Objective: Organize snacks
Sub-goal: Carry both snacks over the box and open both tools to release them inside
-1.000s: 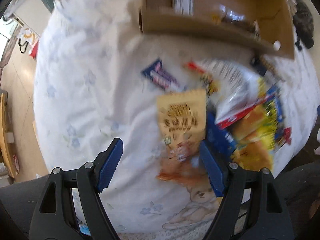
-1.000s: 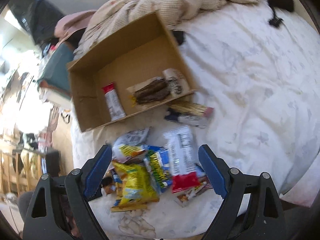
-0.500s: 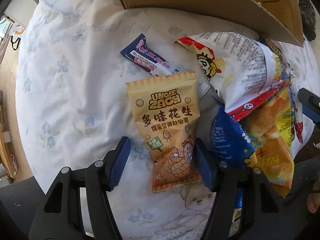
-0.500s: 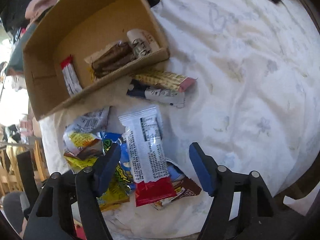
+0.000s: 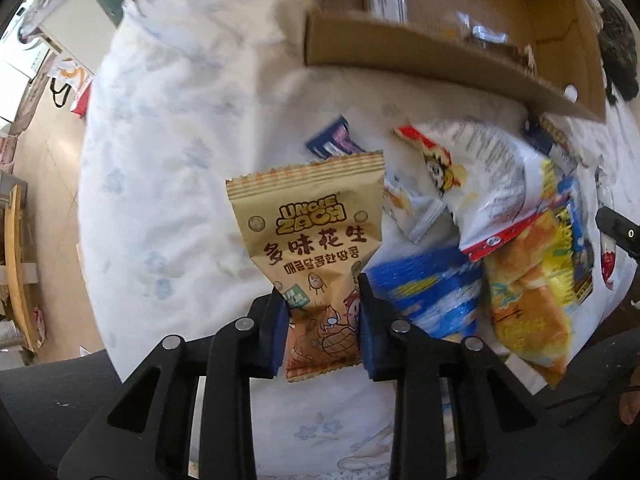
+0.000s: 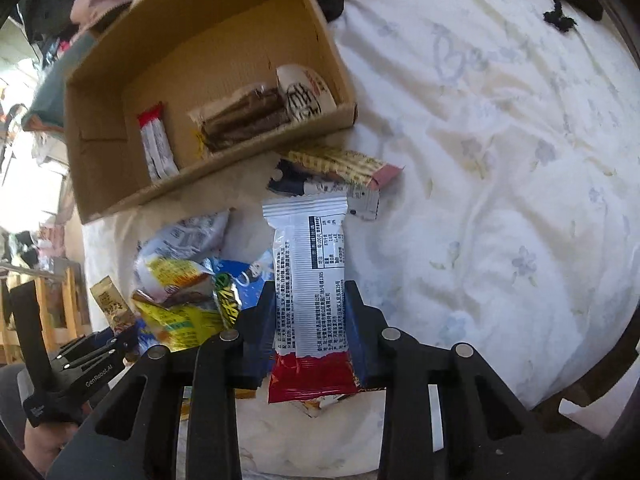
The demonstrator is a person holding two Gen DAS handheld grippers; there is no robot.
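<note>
A cardboard box (image 6: 208, 80) on the bed holds 3 snacks. The left gripper (image 5: 322, 320) is closing on a tan peanut packet (image 5: 316, 248), the right gripper (image 6: 308, 320) on a white-and-red packet (image 6: 310, 292). A heap of snacks (image 5: 520, 240) remains loose beside them.

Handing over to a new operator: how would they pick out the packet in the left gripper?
Start at the cardboard box on the white bedsheet; the snack pile lies just before it. At the pile's left edge, the closing left gripper pinches a tan peanut packet, the only one printed UNCLE ZACH.
</note>
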